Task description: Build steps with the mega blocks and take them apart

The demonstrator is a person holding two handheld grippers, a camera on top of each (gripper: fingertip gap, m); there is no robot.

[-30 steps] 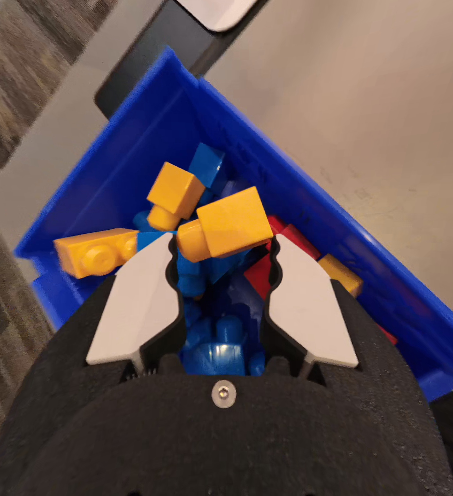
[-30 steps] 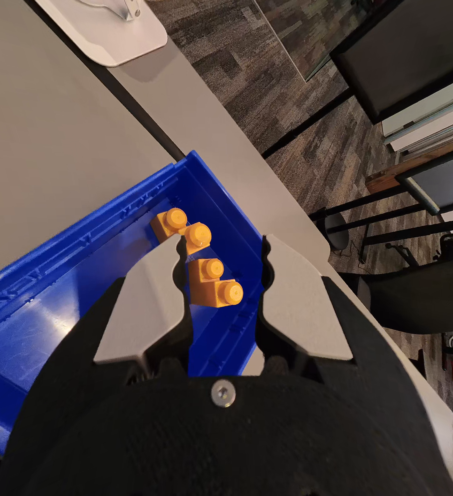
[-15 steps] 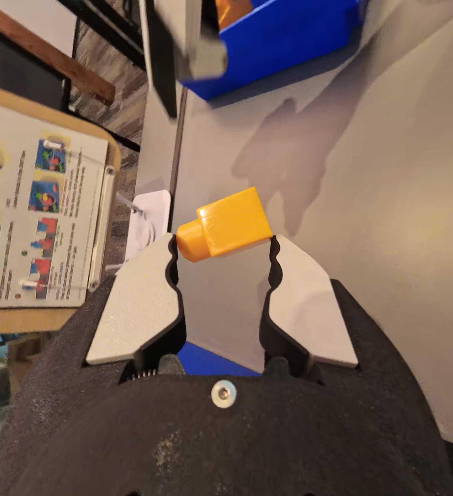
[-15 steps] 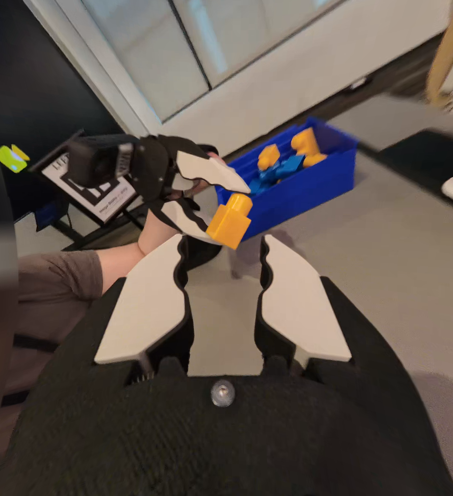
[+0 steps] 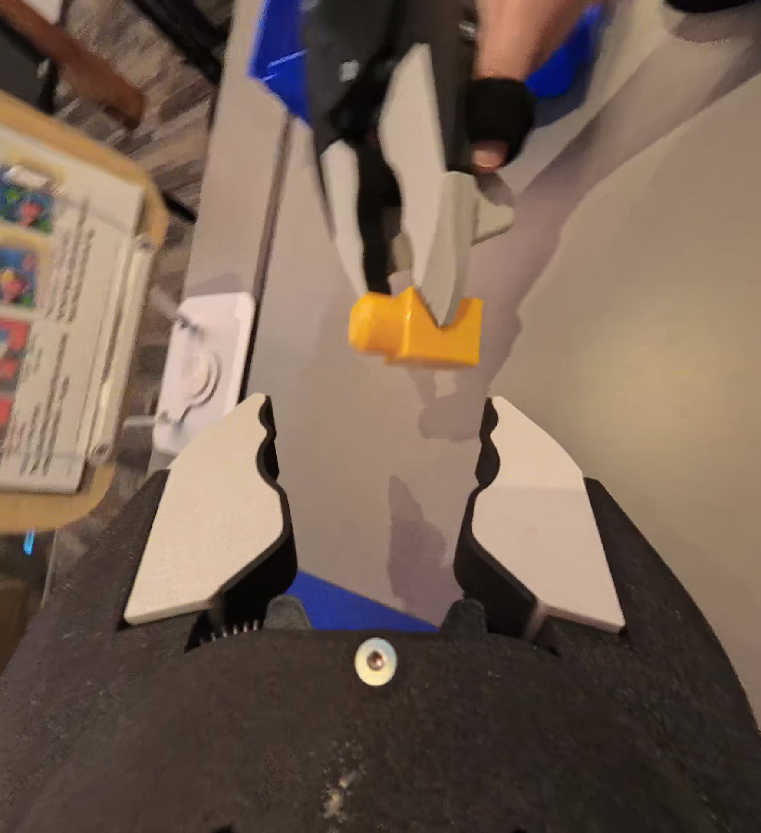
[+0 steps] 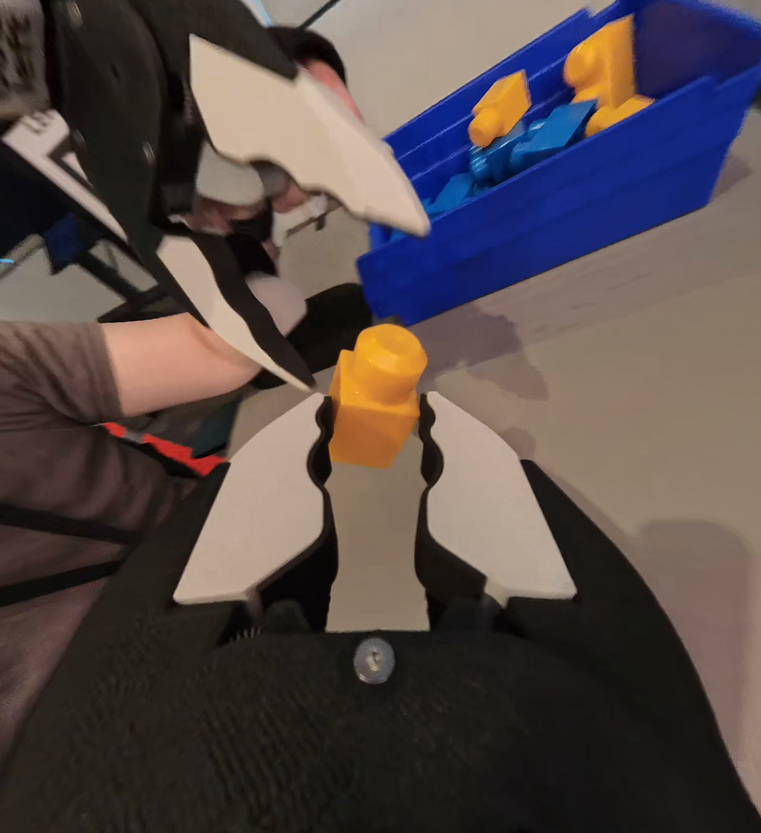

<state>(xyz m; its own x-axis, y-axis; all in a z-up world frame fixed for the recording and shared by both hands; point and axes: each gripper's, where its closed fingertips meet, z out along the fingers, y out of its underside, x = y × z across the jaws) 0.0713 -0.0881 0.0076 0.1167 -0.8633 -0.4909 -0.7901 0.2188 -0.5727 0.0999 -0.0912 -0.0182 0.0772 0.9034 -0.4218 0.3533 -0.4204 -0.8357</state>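
Right wrist view: right gripper (image 6: 375,417) fingers clamped on 1 orange block (image 6: 375,405), stud up, above grey counter (image 6: 617,383). Left gripper (image 6: 360,306) fingers spread wide, empty, just beside block. Blue bin (image 6: 550,234) behind, toward far counter edge, holding 3 orange blocks plus blue blocks; blue count unclear, blurred.

Left wrist view alone shows instruction sheet (image 5: 31,315) on wooden board past counter's left edge, and white plate (image 5: 207,360) at that edge. Both frames motion-blurred.
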